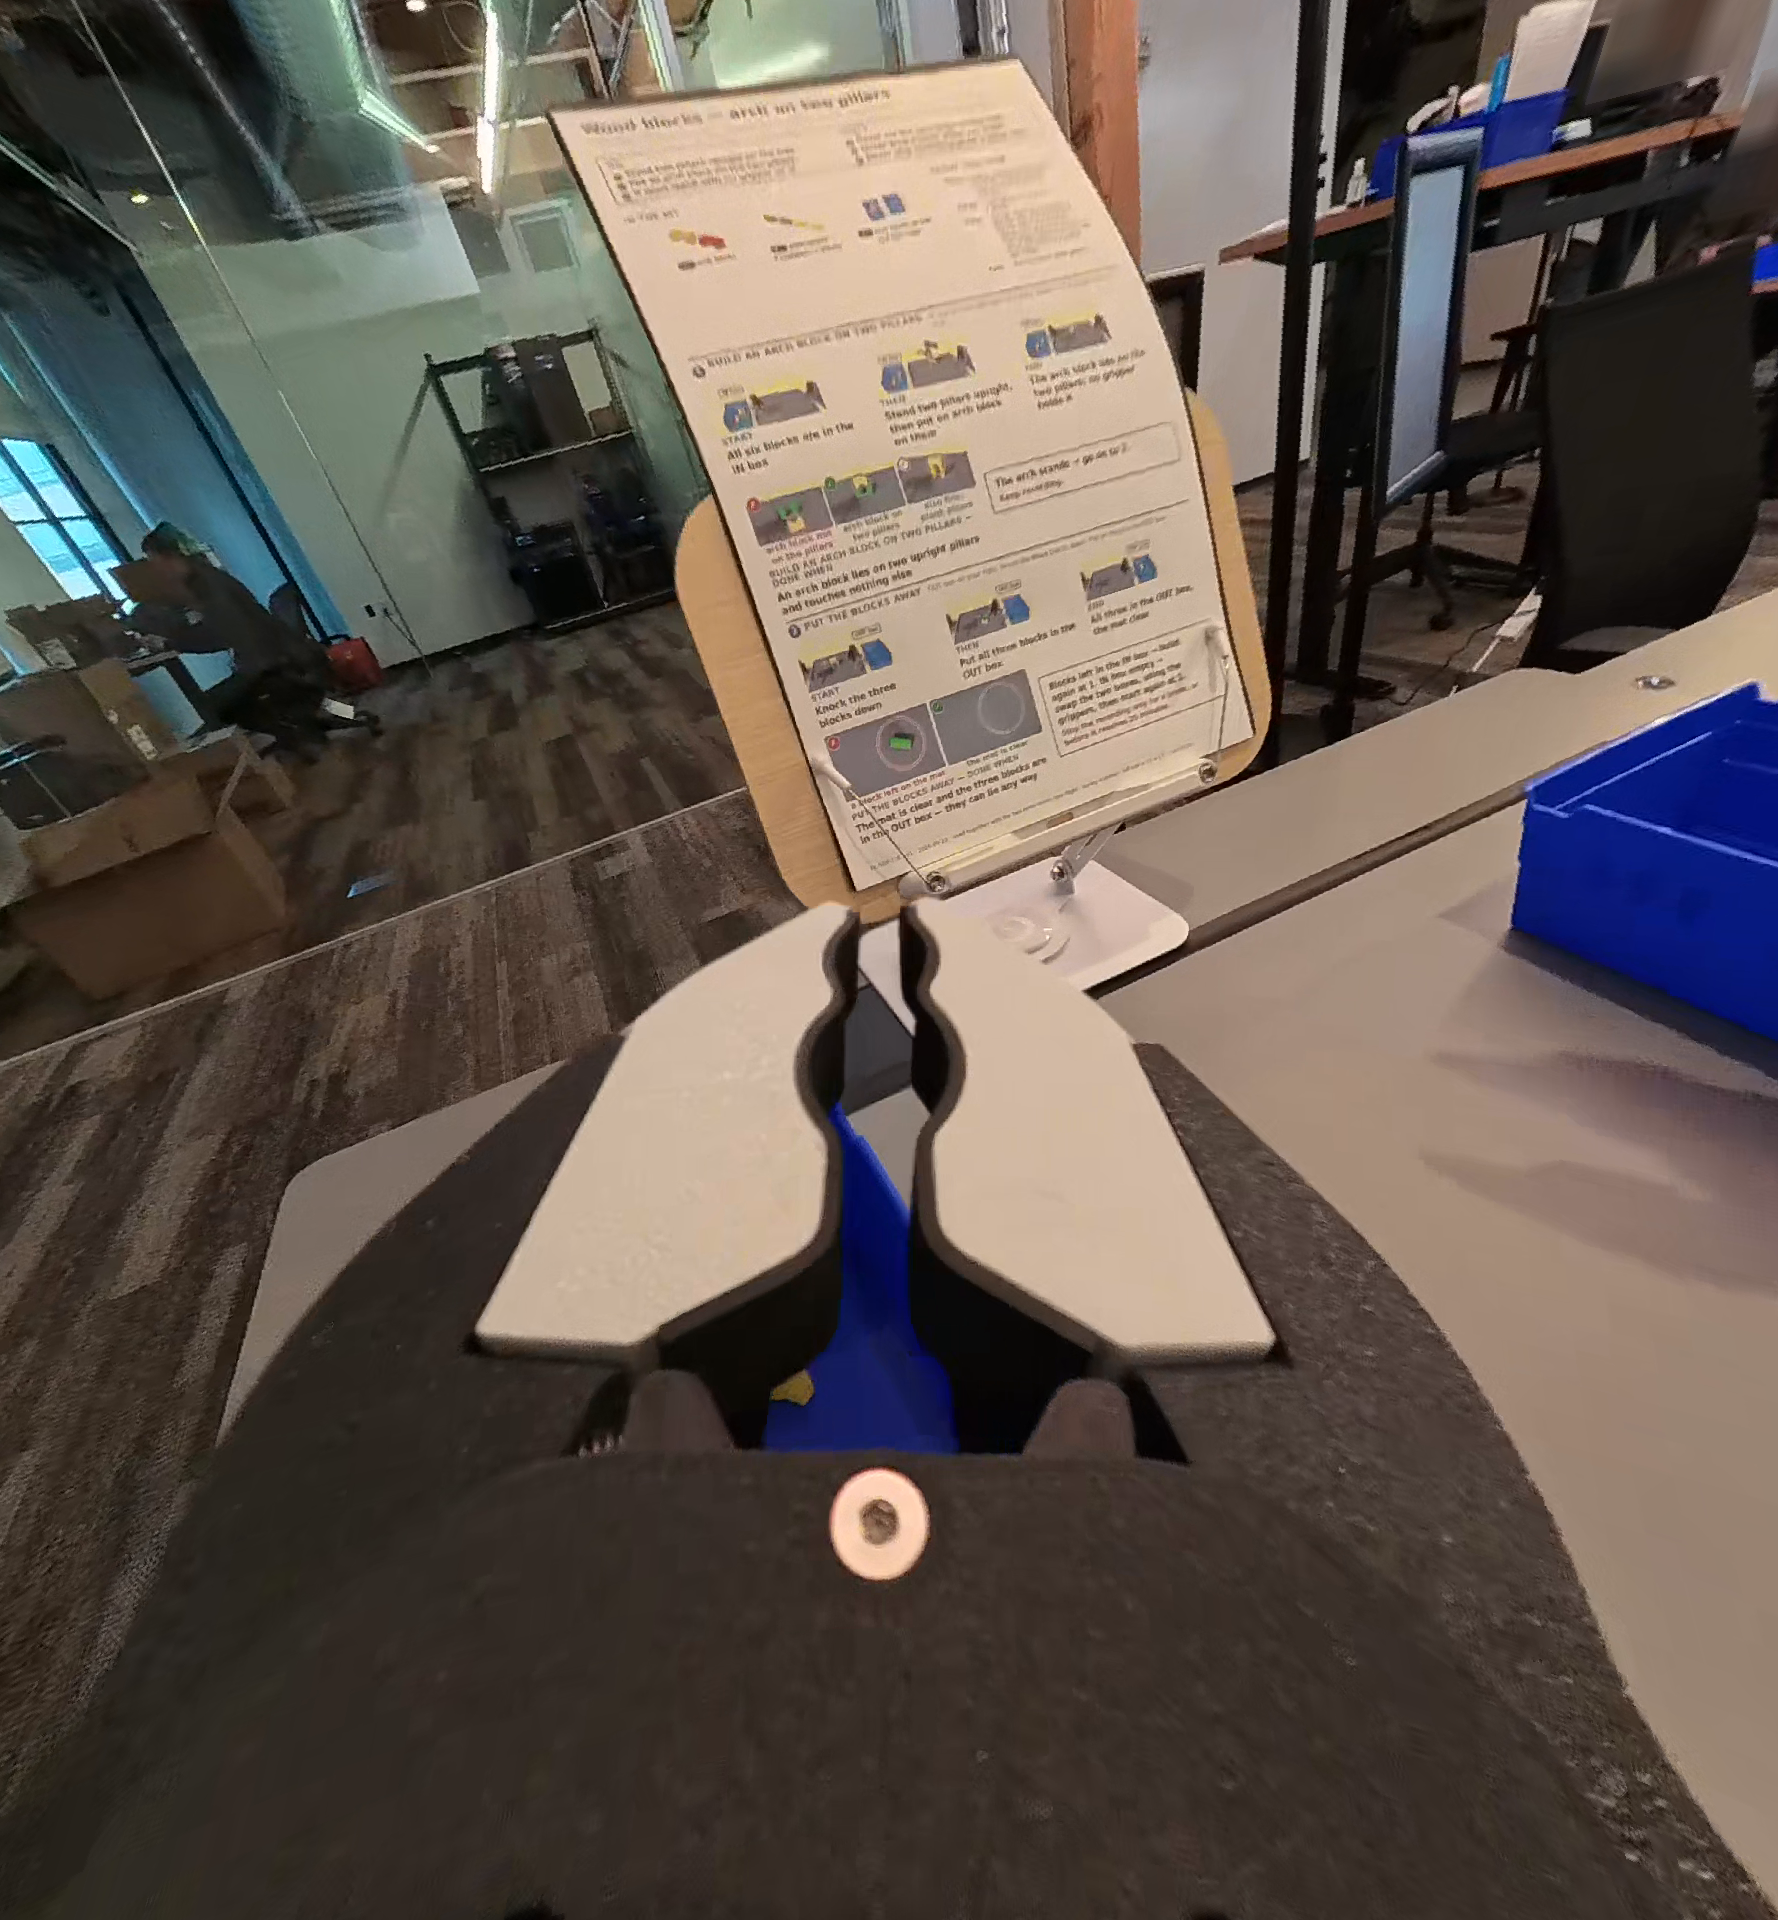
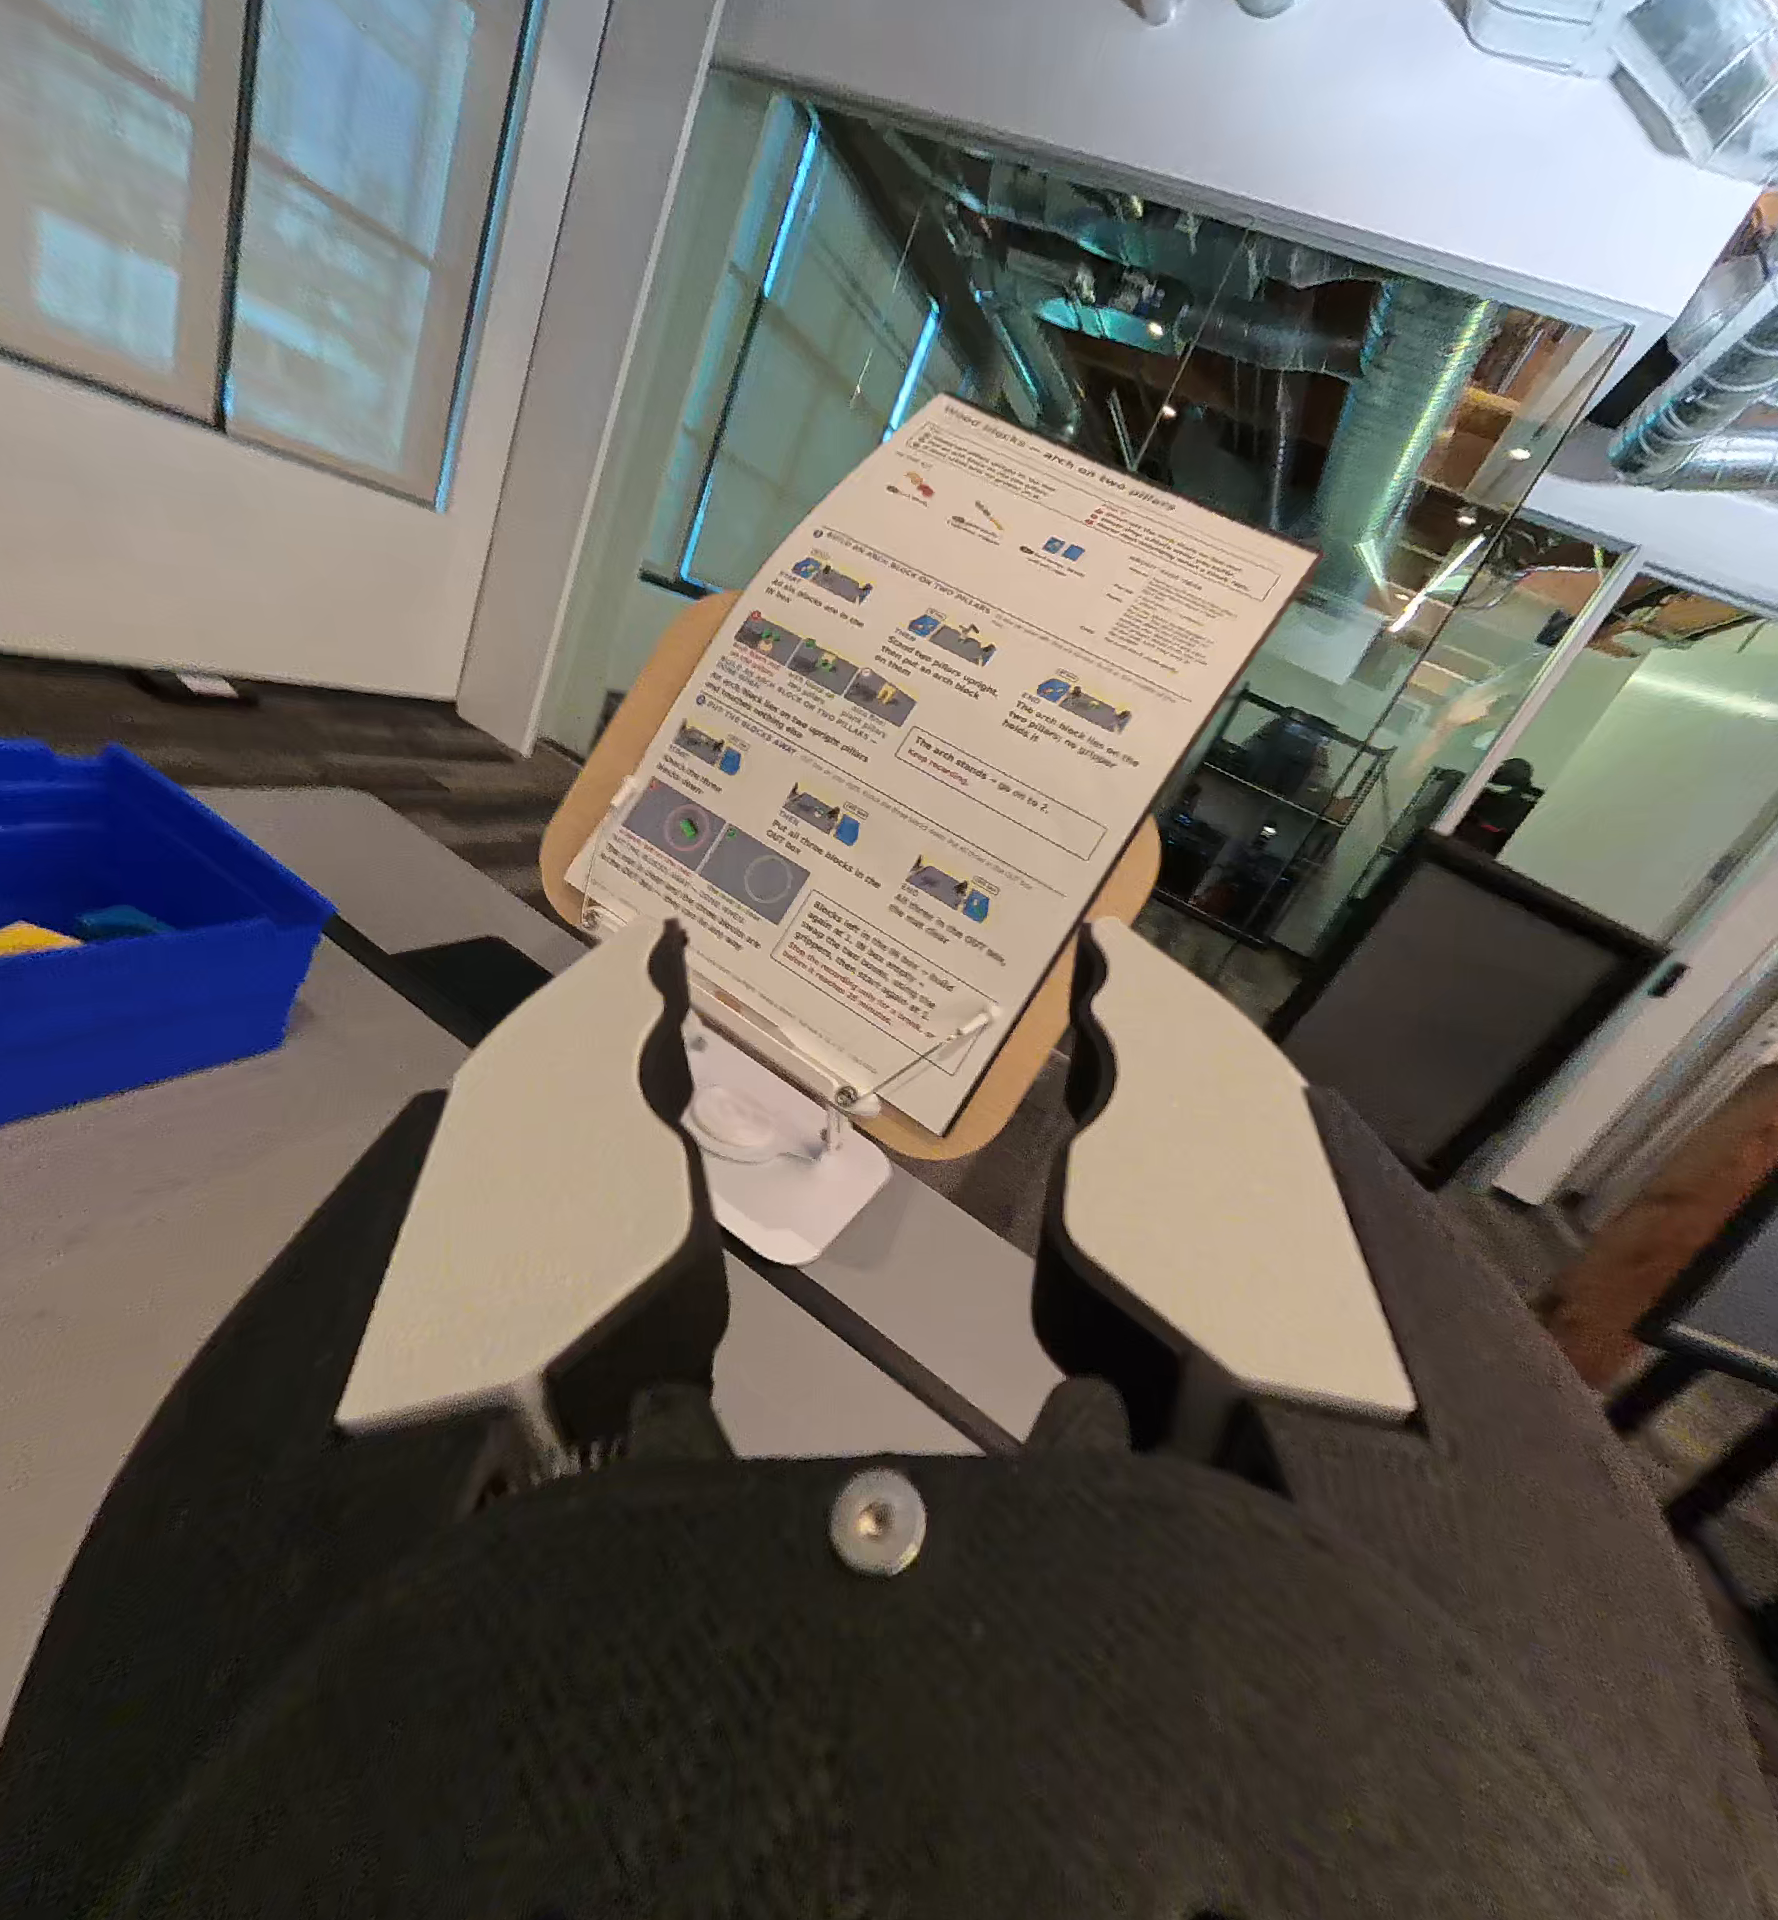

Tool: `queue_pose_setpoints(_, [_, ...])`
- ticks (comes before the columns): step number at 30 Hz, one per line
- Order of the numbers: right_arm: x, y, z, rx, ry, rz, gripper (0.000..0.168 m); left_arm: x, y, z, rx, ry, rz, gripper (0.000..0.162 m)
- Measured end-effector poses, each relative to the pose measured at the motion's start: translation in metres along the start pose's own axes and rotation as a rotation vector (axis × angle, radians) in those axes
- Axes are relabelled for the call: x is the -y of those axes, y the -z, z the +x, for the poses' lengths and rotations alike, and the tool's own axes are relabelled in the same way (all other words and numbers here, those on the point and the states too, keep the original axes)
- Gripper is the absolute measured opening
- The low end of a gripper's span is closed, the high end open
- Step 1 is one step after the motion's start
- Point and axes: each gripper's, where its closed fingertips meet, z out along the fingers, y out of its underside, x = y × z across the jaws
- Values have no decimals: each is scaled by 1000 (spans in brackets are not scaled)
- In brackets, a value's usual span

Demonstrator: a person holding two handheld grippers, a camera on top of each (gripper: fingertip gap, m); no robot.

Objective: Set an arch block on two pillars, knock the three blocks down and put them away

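Left wrist view: the left gripper (image 1: pixel 877 920) hangs raised before the instruction sheet (image 1: pixel 906 468), jaws nearly closed on nothing, probably idle. Right wrist view: the right gripper (image 2: pixel 877 940) gapes wide, empty; left of the sheet, green, yellow and blue blocks (image 2: pixel 7 935) lie in the blue bin (image 2: pixel 137 997).

We see a grey bench (image 1: pixel 1384 1195) ahead of the left tool (image 1: pixel 877 925), carrying a blue bin (image 1: pixel 1685 894) off to its right. Straight beyond the tool tips, a white-footed stand (image 1: pixel 1093 925) rests on it, holding a printed sheet (image 1: pixel 916 468).
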Motion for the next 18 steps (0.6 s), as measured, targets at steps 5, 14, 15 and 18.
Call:
queue_pose_setpoints(5, [-19, -3, 13, 29, -94, -21, 71, 3, 5, 2, -9, -28, -8, 3])
queue_pose_setpoints(14, [-27, 7, 42, -14, -116, -39, 69, 3, 11, 0, 22, -96, -23, 4])
queue_pose_setpoints(15, [-26, 9, 43, -16, -114, -40, 69, 4, 12, 0, 22, -99, -22, 3])
queue_pose_setpoints(18, [-26, 11, 43, 0, -107, -67, 68, 3, 18, -4, 30, -118, -30, 3])
